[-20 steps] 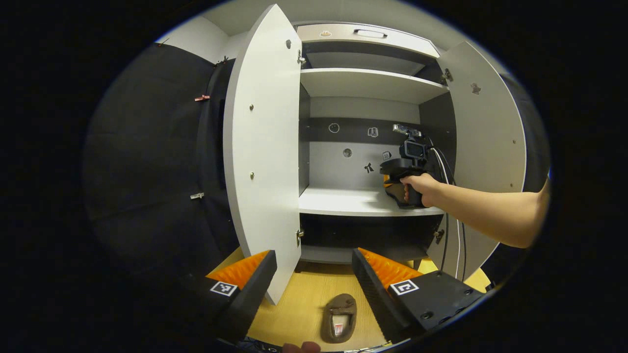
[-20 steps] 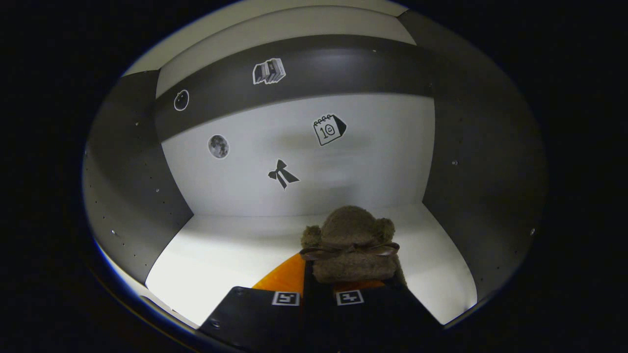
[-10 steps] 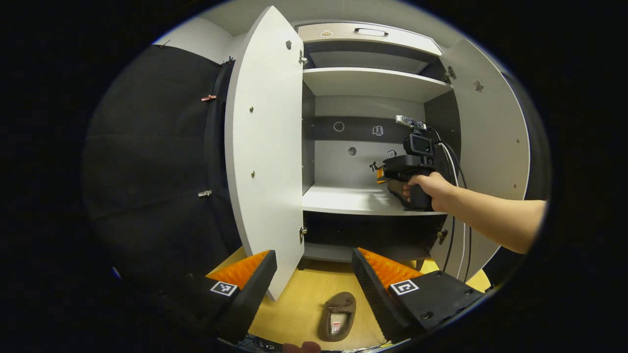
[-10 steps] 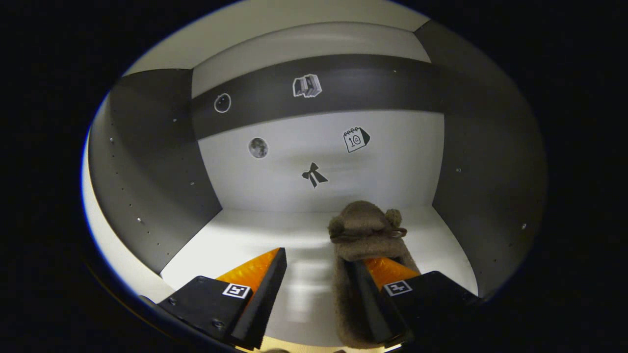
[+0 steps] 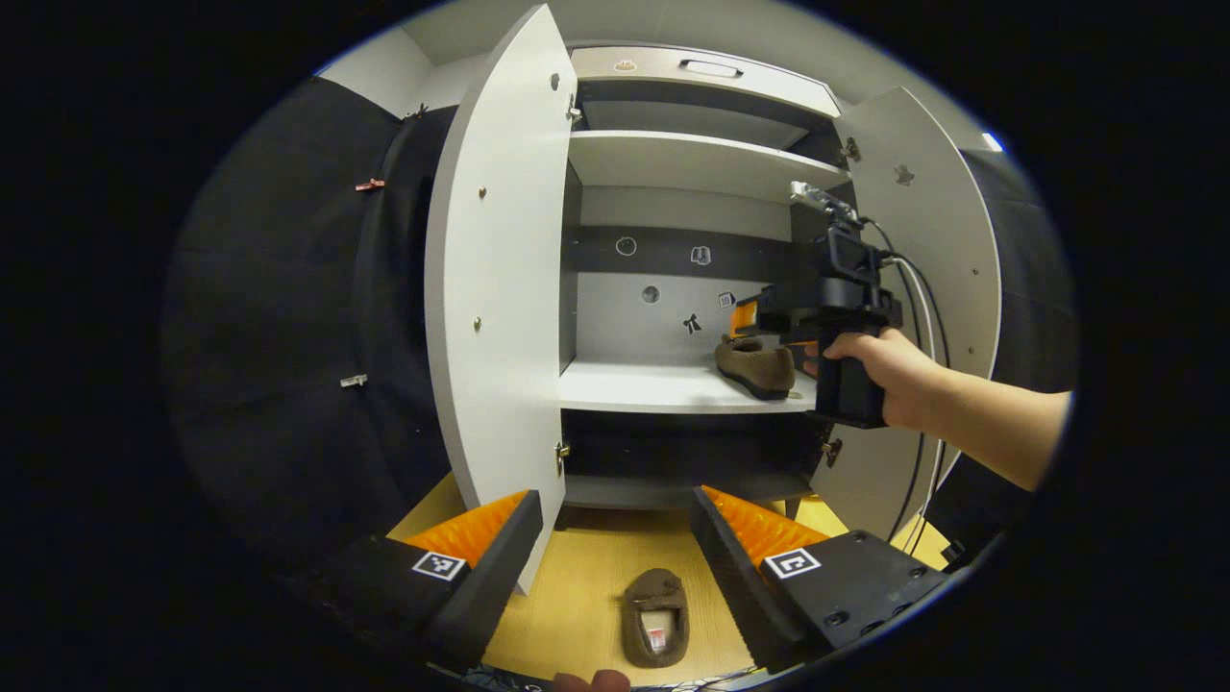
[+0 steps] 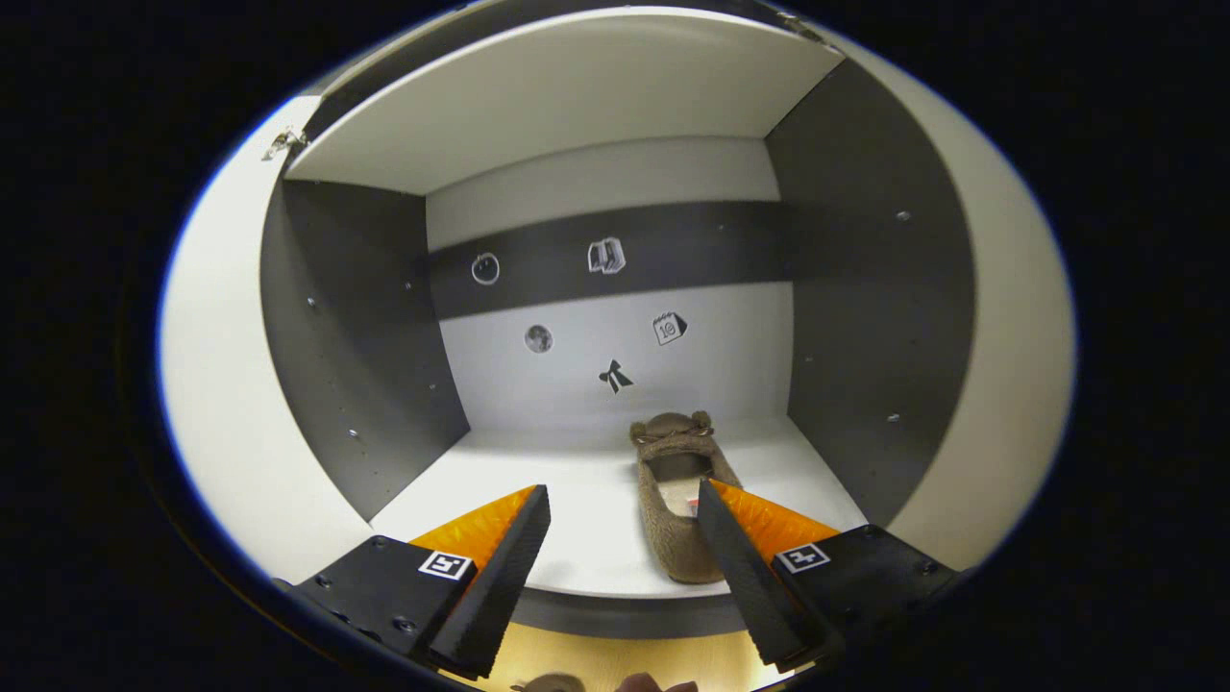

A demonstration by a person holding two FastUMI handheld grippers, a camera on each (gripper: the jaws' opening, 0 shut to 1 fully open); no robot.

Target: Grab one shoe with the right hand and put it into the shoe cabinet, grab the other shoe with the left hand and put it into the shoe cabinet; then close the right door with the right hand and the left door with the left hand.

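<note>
While one shoe (image 6: 678, 500) lies on the shelf (image 6: 577, 519) beneath a "10" calendar sticker (image 6: 669, 328), both jaws gape empty.

brown shoe (image 6: 678, 505) flat on cabinet shelf (image 6: 577, 505) | second shoe (image 5: 654, 630) on floor (image 5: 586, 605)

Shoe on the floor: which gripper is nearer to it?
Left. The left gripper hovers open just above the floor shoe; the right gripper is up at the cabinet shelf.

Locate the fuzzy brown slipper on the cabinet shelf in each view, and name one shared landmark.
Left gripper view: fuzzy brown slipper right of centre, on the white shelf.
Right gripper view: lower centre, toe toward the back wall.
Shared landmark: the black bow sticker.
</note>
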